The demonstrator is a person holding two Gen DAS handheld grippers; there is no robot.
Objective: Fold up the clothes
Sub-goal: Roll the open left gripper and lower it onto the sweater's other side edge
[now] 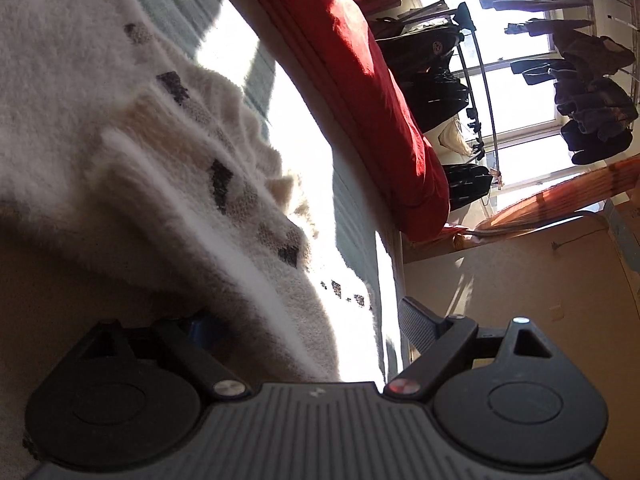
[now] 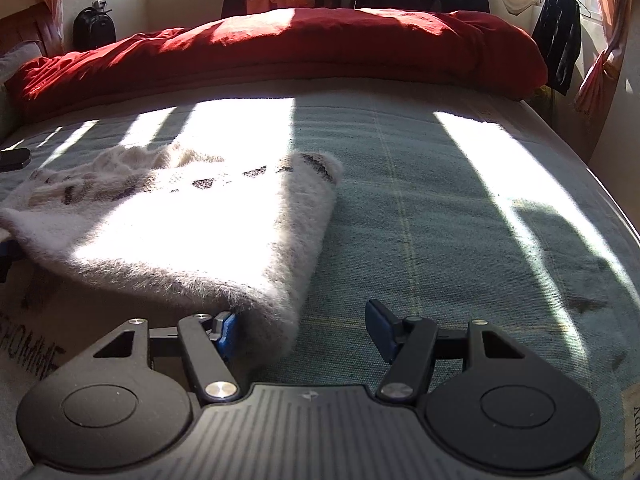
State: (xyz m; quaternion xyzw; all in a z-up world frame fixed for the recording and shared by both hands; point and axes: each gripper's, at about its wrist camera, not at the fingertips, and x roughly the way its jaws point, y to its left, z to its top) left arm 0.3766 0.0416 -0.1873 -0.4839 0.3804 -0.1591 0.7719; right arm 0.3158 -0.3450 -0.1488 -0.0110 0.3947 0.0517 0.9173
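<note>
Right wrist view looks across a bed with a pale green blanket (image 2: 420,208) striped by sunlight. A fuzzy white sweater (image 2: 180,232) with dark patches lies folded on its near left part. The right gripper (image 2: 304,330) is spread wide — its left finger touches the sweater's near corner, its right finger rests over bare blanket. A red duvet (image 2: 280,48) is bunched along the far side.

In the tilted left wrist view, the left gripper (image 1: 308,332) also gapes; the sweater (image 1: 140,160) seems to drape over its left finger, though blur hides the contact.
</note>
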